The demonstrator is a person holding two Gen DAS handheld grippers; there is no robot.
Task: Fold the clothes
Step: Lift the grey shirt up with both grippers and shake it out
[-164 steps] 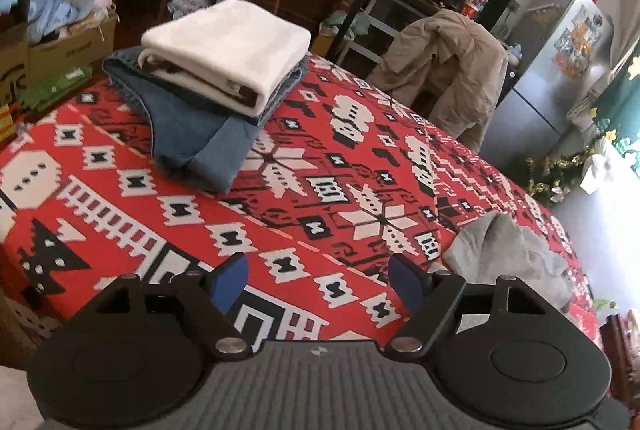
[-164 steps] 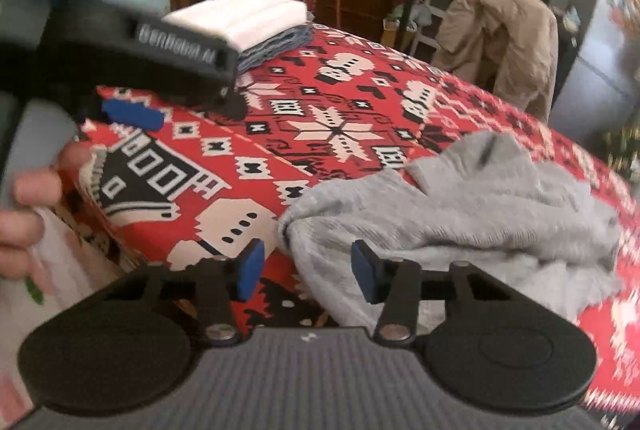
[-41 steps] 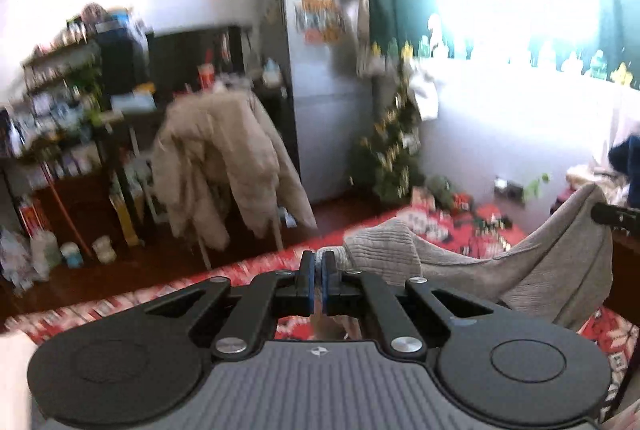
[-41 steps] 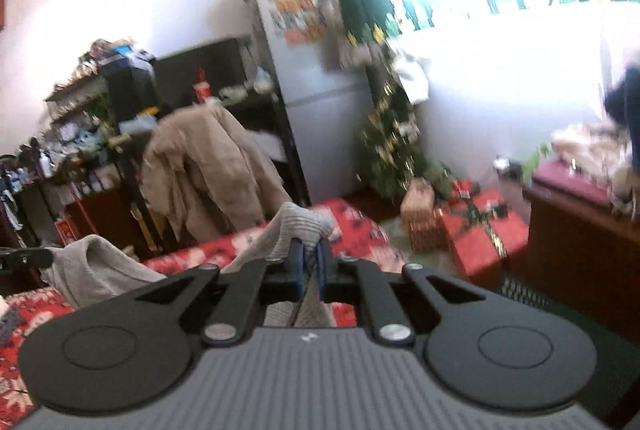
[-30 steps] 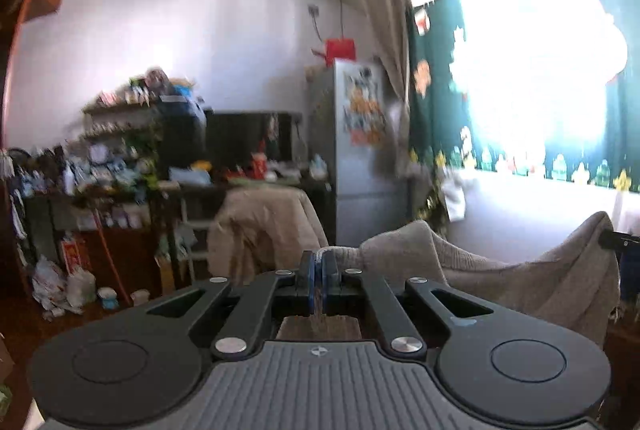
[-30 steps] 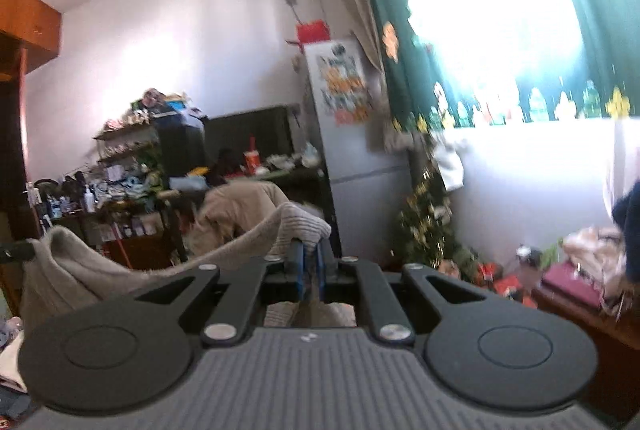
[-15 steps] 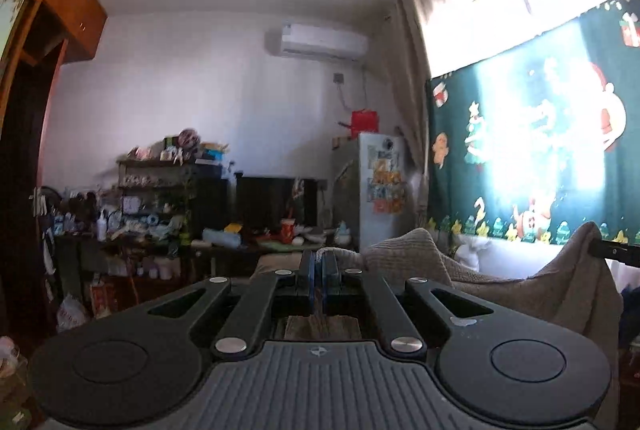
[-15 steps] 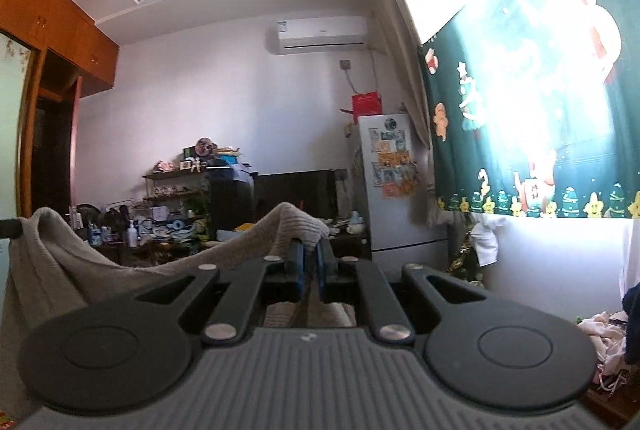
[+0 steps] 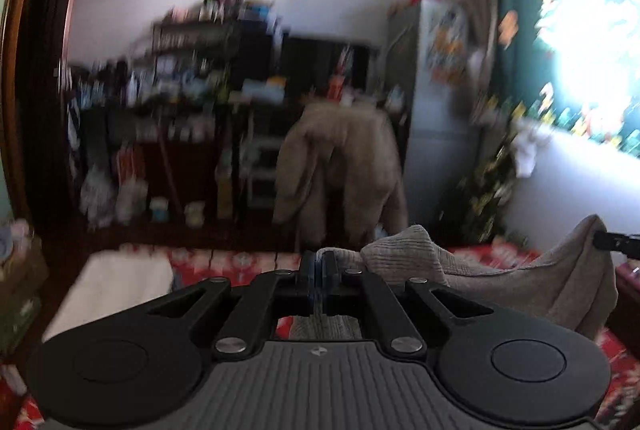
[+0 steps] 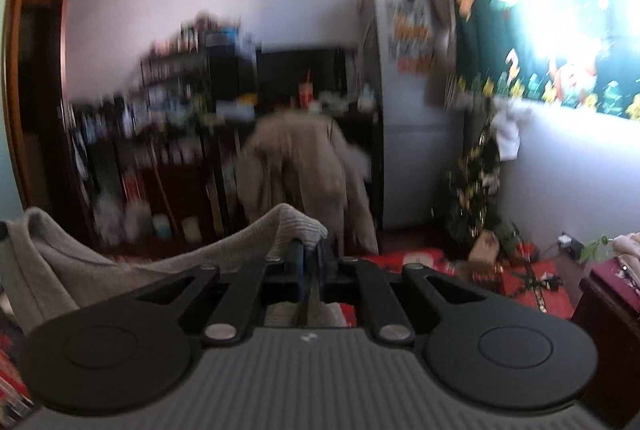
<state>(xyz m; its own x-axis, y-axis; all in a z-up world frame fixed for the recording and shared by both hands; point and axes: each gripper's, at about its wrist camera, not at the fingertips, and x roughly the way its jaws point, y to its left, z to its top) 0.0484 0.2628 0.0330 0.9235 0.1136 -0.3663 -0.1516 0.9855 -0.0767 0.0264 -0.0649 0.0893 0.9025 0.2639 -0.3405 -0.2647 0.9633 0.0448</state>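
grey knit garment [image 9: 520,282] | lifted, stretched between both tools | sagging mid-span

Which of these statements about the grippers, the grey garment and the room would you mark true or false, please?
1. The left gripper is shut on the grey garment. True.
2. The right gripper has open, empty jaws. False: it is shut on the same garment's other end.
3. The garment lies flat on the red patterned cloth. False: it hangs stretched between the two grippers.
4. A beige coat is draped over a chair. True.
5. The fridge stands left of the shelves. False: it stands to their right.
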